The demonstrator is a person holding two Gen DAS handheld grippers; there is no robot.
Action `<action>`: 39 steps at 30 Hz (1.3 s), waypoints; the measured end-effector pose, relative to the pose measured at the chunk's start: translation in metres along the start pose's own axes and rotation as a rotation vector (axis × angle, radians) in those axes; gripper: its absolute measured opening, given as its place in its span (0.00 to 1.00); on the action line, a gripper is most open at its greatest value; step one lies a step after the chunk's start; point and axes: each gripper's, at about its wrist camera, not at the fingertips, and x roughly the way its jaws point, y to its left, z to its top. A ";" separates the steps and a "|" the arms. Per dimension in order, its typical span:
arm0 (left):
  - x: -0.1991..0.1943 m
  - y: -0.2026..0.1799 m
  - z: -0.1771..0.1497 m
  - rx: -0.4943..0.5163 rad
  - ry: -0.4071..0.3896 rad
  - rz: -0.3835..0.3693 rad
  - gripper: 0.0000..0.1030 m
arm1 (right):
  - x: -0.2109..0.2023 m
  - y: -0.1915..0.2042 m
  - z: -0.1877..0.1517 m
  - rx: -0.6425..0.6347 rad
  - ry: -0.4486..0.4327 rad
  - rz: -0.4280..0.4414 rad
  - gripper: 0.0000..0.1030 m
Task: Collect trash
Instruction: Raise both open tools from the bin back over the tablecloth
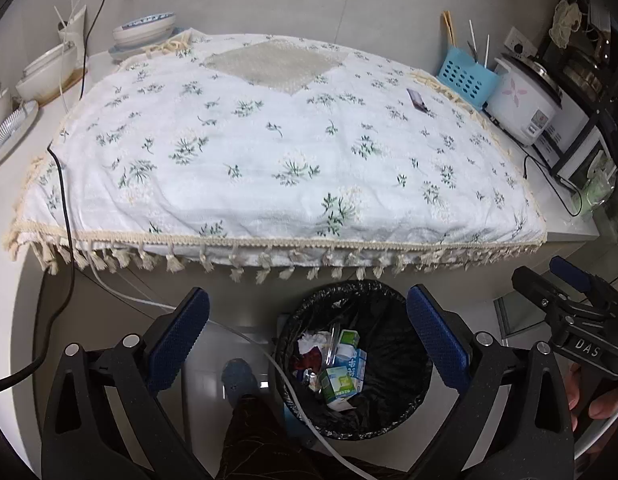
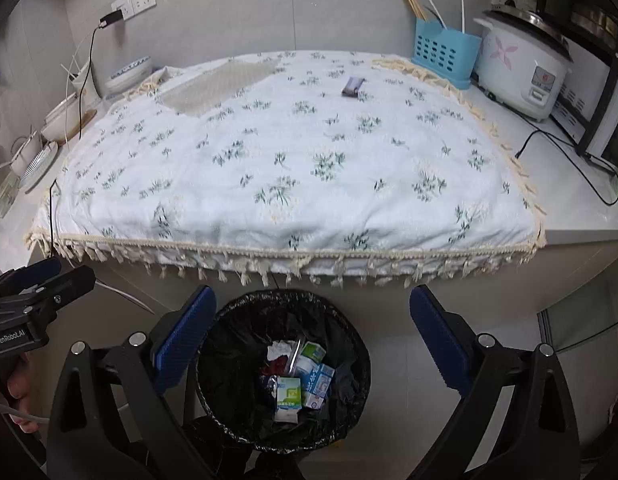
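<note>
Below the counter edge, in the black-lined trash bin (image 2: pixel 283 372), lying heaped: green-and-white cartons (image 2: pixel 288 394), a blue-and-white carton (image 2: pixel 318 382), crumpled paper (image 2: pixel 280 350). Directly above, hanging with jaws spread wide and nothing between the blue pads: right gripper (image 2: pixel 311 344), touching nothing. Alongside, likewise gaping and empty over the same bin: left gripper (image 1: pixel 307 346). Farther up, covering the counter: a floral tablecloth (image 2: pixel 293 152) with tasselled fringe, carrying one small purple wrapper (image 2: pixel 352 86) near its far right side. Beyond, standing against the wall: a blue utensil holder (image 2: pixel 445 54) and a white rice cooker (image 2: pixel 521 64); at far left, stacked bowls (image 1: pixel 143 30).
</note>
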 end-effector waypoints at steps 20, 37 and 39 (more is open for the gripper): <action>0.006 0.016 0.067 0.019 -0.014 -0.005 0.93 | 0.008 0.012 0.069 0.015 -0.041 -0.016 0.91; 0.035 0.026 0.135 0.026 -0.011 -0.014 0.93 | 0.031 0.004 0.132 0.054 -0.070 -0.056 0.91; 0.038 0.026 0.142 0.029 -0.012 -0.013 0.93 | 0.034 0.004 0.139 0.056 -0.071 -0.058 0.91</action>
